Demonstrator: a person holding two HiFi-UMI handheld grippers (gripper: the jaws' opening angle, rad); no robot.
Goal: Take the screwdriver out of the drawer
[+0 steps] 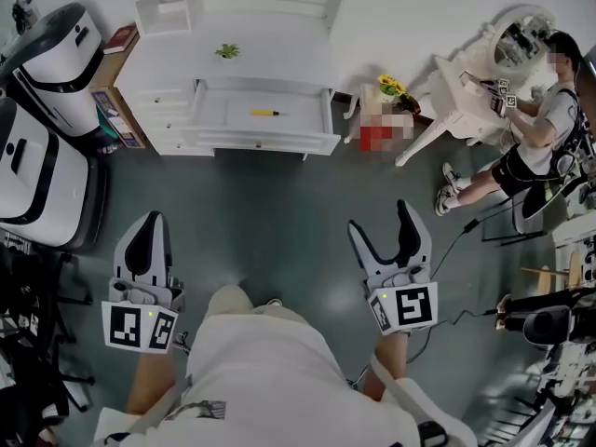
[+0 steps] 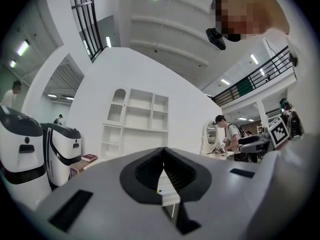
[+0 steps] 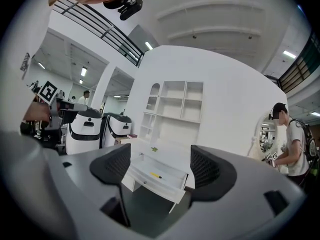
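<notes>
The yellow screwdriver (image 1: 264, 113) lies alone in the open white drawer (image 1: 261, 142), well ahead of both of our grippers and touching neither. The head view shows it from above, lengthwise along the drawer's middle. The right gripper view shows the same screwdriver (image 3: 156, 175) in the pulled-out drawer (image 3: 150, 184), framed in the gap between that gripper's jaws. In the left gripper view the closed jaws cover nearly all of the drawer, and mainly the white shelving (image 2: 140, 114) above the desk is seen. Our right gripper (image 1: 378, 215) has its jaws spread wide with nothing between them, which its own view confirms (image 3: 161, 168). Our left gripper (image 1: 155, 218) has its jaws pressed together on nothing (image 2: 163, 154). A small green plant (image 1: 227, 51) sits on the desk top behind the drawer. Off to the left of our left gripper stand two white-and-black machines (image 1: 42, 73), with a red book (image 1: 121, 37) on a low shelf beside them. Far to the right of our right gripper, a person (image 1: 535, 142) leans at a white vanity table (image 1: 466, 91).
</notes>
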